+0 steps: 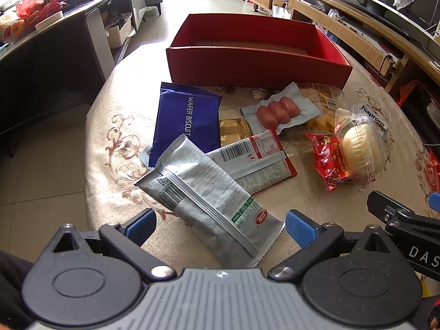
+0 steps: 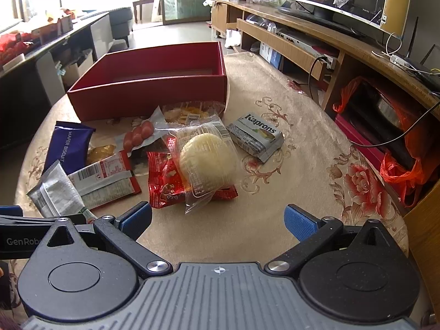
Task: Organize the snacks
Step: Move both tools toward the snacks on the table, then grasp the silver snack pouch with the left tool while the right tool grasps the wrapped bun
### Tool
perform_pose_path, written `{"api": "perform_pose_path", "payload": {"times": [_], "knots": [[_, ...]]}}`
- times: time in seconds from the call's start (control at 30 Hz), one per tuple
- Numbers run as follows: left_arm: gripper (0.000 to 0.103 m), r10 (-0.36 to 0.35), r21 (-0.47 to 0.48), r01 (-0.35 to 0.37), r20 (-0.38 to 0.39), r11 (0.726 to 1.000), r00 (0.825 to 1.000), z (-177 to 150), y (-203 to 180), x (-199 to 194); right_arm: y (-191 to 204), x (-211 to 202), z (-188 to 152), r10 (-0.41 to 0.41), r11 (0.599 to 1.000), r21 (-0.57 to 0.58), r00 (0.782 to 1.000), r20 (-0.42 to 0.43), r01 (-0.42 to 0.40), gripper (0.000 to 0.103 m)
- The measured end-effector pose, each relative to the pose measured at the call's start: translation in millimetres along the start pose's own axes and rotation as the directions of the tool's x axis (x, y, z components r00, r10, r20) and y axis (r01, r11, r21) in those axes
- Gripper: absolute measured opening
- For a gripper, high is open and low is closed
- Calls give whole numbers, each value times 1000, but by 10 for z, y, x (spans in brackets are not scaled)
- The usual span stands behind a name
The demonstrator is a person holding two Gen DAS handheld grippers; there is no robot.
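An empty red box (image 1: 255, 66) (image 2: 148, 93) stands at the table's far side. In front of it lie a blue wafer biscuit pack (image 1: 187, 121) (image 2: 68, 145), a sausage pack (image 1: 277, 110) (image 2: 139, 134), a pale bun in clear wrap (image 1: 360, 148) (image 2: 207, 159) and a red packet (image 1: 327, 162) (image 2: 165, 184). A silver packet (image 1: 209, 200) (image 2: 57, 192) lies between the fingers of my open left gripper (image 1: 220, 228), untouched by them. My right gripper (image 2: 218, 220) is open over bare cloth, just short of the bun. A Kaprons pack (image 2: 257, 136) lies right of the bun.
The round table (image 2: 302, 181) has a floral cloth. A red-and-white packet (image 1: 255, 159) and a yellow snack bag (image 2: 189, 112) lie among the snacks. A TV cabinet (image 2: 316, 35) runs along the right, with an orange plastic bag (image 2: 398, 170) beside the table.
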State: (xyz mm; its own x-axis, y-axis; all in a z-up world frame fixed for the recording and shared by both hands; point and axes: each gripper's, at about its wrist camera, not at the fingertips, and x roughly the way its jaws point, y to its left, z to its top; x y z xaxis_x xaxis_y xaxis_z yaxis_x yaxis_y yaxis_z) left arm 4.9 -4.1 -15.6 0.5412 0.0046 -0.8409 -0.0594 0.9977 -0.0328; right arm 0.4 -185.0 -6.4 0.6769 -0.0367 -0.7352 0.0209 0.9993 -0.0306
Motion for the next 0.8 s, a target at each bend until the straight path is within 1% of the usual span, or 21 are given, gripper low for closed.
{"api": "perform_pose_path", "payload": {"times": [0.23,0.5,0.57,0.63,0.73,0.8], "knots": [[95,5,-14,-5,-22,1000,1000,4,7,55,9,52,1,-1,1000,0,1000,-21,1,103],[91,4,-99,-14,-92,995,996,36,72,210,102,173,59,-12,999,-32,999,-38,11,103],[91,-12,-125,0,-100,992,995,60,87,233,105,201,97,-13,999,-39,999,-40,11,103],[92,-26,-149,11,-103,989,994,93,91,257,57,203,141,6,1000,-21,999,-44,-7,103],[92,-21,-190,0,-111,982,994,139,77,335,-37,162,188,45,999,32,998,-42,-44,103],[92,-18,-208,-10,-131,978,991,151,51,412,-70,131,216,45,998,40,999,-25,-44,103]]}}
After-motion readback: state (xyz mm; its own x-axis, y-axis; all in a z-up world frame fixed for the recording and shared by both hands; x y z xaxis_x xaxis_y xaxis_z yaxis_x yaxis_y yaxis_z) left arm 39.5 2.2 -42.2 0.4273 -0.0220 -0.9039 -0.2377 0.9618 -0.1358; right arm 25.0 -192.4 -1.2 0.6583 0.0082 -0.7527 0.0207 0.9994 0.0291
